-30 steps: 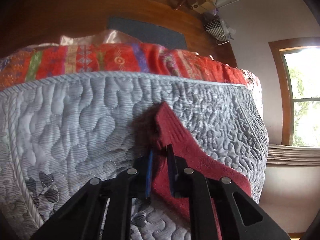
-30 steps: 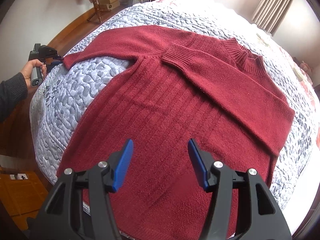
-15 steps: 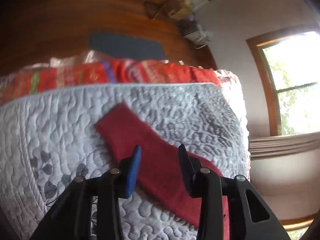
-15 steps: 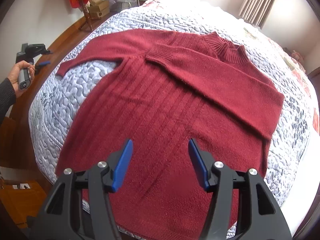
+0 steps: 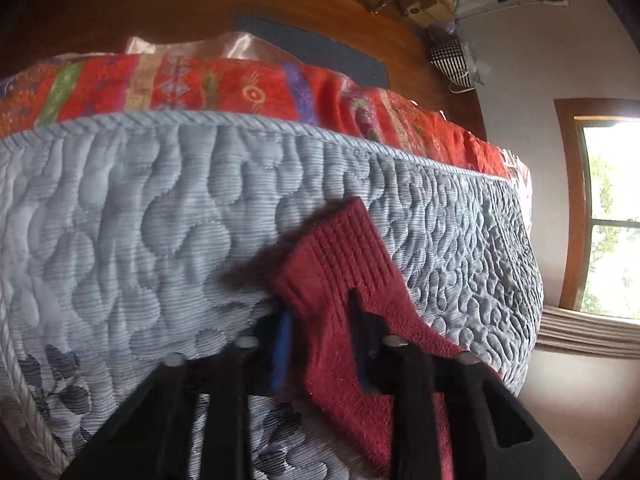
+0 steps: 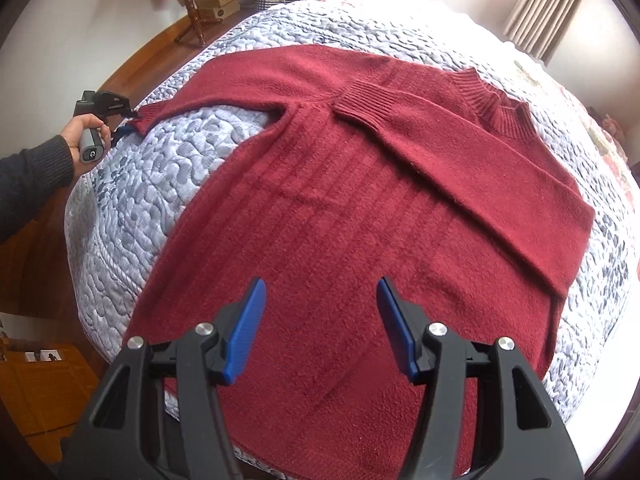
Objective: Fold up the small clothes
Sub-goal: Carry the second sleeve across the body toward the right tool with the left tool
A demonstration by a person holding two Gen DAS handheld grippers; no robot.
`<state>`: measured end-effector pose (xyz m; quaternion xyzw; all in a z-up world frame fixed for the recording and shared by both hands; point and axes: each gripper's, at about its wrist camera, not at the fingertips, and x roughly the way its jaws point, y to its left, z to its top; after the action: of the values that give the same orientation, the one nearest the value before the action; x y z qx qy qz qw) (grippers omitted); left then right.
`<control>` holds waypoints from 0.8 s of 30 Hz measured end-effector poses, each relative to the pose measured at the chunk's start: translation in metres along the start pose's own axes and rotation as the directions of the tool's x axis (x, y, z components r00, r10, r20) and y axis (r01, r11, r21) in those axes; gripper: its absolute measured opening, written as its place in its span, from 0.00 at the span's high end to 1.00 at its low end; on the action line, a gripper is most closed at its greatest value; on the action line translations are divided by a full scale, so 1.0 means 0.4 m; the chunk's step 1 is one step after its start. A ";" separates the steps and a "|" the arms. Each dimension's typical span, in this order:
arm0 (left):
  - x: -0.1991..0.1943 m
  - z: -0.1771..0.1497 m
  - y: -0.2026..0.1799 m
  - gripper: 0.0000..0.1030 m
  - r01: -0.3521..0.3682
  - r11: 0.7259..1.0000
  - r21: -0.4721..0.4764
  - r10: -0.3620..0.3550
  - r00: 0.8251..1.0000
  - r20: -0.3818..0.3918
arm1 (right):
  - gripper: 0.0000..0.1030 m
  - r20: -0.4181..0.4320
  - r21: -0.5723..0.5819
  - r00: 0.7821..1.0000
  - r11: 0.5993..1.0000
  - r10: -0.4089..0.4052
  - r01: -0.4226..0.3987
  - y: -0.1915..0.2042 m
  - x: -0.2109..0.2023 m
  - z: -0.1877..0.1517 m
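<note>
A dark red knit sweater lies flat, front up, on a grey-blue quilted bed cover. One sleeve is folded across the chest, its ribbed cuff near the middle. The other sleeve stretches out to the bed's left edge. There my left gripper is shut on that sleeve's cuff, which stands up between the fingers, lifted off the quilt. The right wrist view shows this gripper in a person's hand. My right gripper hangs open above the sweater's lower body, holding nothing.
A red patterned blanket lies along the far edge of the bed. Wooden floor surrounds the bed, with a stand and boxes in the corner. A wooden cabinet is low on the left, a window and curtains to the right.
Half a second ago my left gripper was open above the flat sleeve end; now it has shut on the cuff and lifted it. The right gripper has stayed open over the sweater.
</note>
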<state>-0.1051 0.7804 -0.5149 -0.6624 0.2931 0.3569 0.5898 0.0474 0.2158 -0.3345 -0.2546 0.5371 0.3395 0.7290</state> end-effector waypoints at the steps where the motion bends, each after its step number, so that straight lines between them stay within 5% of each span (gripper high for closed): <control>1: -0.004 -0.001 -0.008 0.92 -0.002 1.000 0.014 0.002 1.000 0.005 | 0.44 0.004 -0.003 1.000 1.000 0.001 -0.001 0.004 -0.001 0.005; 8: -0.129 -0.043 -0.117 0.93 0.065 0.989 0.135 -0.080 0.991 0.109 | 0.44 0.030 0.025 1.000 1.000 -0.006 0.005 -0.026 -0.023 0.013; 12: -0.264 -0.131 -0.275 0.93 0.140 0.942 0.304 -0.194 0.969 0.152 | 0.44 0.039 0.057 0.999 0.998 -0.017 0.015 -0.062 -0.036 0.001; 18: -0.423 -0.347 -0.537 0.93 0.218 0.797 0.564 -0.342 0.932 0.123 | 0.44 0.066 0.159 0.998 0.987 0.003 -0.014 -0.132 -0.068 -0.020; 24: -0.424 -0.602 -0.741 0.93 0.219 0.608 0.763 -0.370 0.929 0.028 | 0.41 0.091 0.281 0.996 0.958 0.023 -0.048 -0.213 -0.093 -0.051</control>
<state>0.0680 0.5755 -0.1947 -0.3642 0.2444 0.1612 0.8841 0.0933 0.1379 -0.3043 -0.1232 0.5526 0.2830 0.7742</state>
